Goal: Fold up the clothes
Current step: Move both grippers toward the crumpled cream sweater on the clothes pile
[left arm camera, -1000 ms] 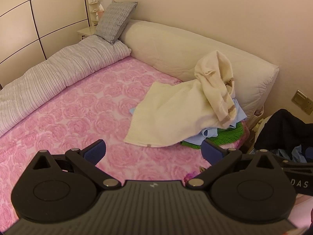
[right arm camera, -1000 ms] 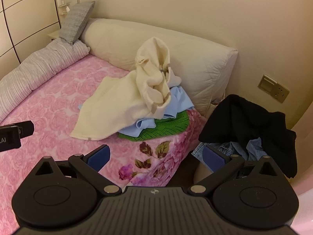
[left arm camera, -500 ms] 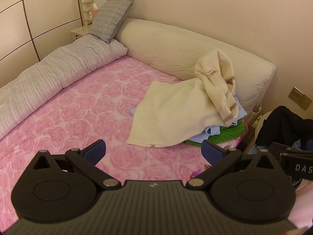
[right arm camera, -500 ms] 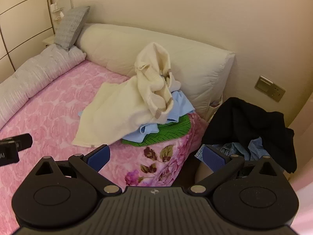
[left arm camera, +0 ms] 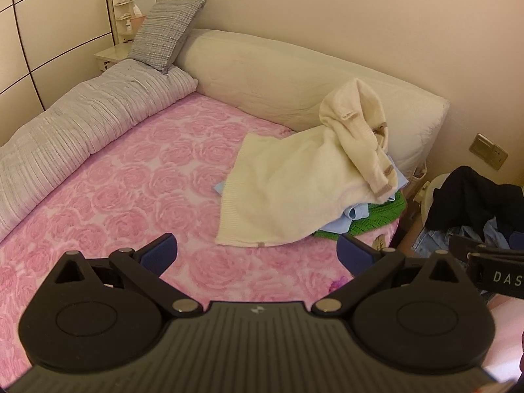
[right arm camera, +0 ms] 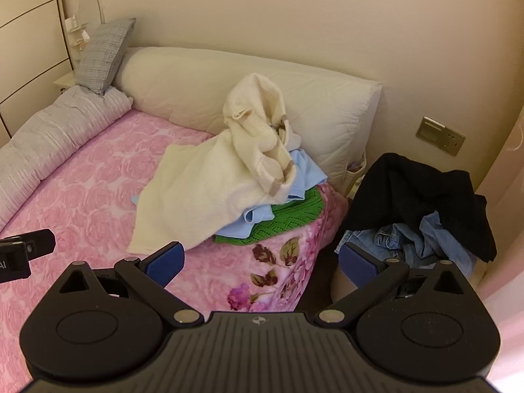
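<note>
A cream knitted garment [left arm camera: 294,177] [right arm camera: 213,180] lies crumpled on the pink rose bedspread [left arm camera: 137,180] [right arm camera: 85,190], one end heaped against the white bolster. Under it show a light blue garment [right arm camera: 304,170] [left arm camera: 347,219] and a green knit [right arm camera: 291,209] [left arm camera: 383,209] at the bed's corner. My left gripper [left arm camera: 257,250] hovers open over the bedspread, short of the cream garment's hem, nothing between its fingers. My right gripper [right arm camera: 260,258] is open and empty above the bed's corner, near the pile. Part of each gripper shows at the other view's edge.
A basket beside the bed holds a black garment [right arm camera: 419,196] [left arm camera: 471,196] and denim pieces [right arm camera: 412,239]. A white bolster [left arm camera: 294,78] lines the wall. A striped grey duvet roll [left arm camera: 75,131] and a grey pillow [left arm camera: 163,32] lie far left. A wall socket [right arm camera: 440,136] sits right.
Both grippers have pulled back and risen slightly; the clothes pile looks a little smaller and farther. Both stay open and nothing on the bed has moved.
</note>
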The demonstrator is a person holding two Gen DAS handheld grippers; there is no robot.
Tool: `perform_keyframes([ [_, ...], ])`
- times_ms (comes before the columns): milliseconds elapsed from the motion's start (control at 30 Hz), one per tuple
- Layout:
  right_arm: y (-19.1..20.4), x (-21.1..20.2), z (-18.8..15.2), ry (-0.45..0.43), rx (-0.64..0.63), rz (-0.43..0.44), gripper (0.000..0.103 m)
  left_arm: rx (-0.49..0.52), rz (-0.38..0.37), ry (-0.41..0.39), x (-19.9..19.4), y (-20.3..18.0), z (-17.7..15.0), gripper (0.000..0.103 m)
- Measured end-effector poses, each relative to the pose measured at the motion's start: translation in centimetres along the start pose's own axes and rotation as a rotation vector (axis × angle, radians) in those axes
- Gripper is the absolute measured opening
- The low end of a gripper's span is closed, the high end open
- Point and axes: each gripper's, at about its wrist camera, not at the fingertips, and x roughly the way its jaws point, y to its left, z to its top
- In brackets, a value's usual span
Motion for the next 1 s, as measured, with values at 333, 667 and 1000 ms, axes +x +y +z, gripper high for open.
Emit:
perform_keyframes([
  [333, 1.9, 0.4, -1.5, 0.035, 0.032, -0.009, 0.103, -0.017, -0.035, 0.042, 0.9, 2.5, -0.4, 0.102],
  [667, 1.1, 1.3, -0.9, 0.062, 0.052, -0.004, 0.103, -0.030, -0.053, 0.067, 2.2, 2.6, 0.5, 0.102],
  [1000, -0.4, 6.4, 0.3, 0.111, 0.008, -0.021, 0.103, -0.052, -0.047, 0.140, 7.1, 1.3, 0.8, 0.102],
])
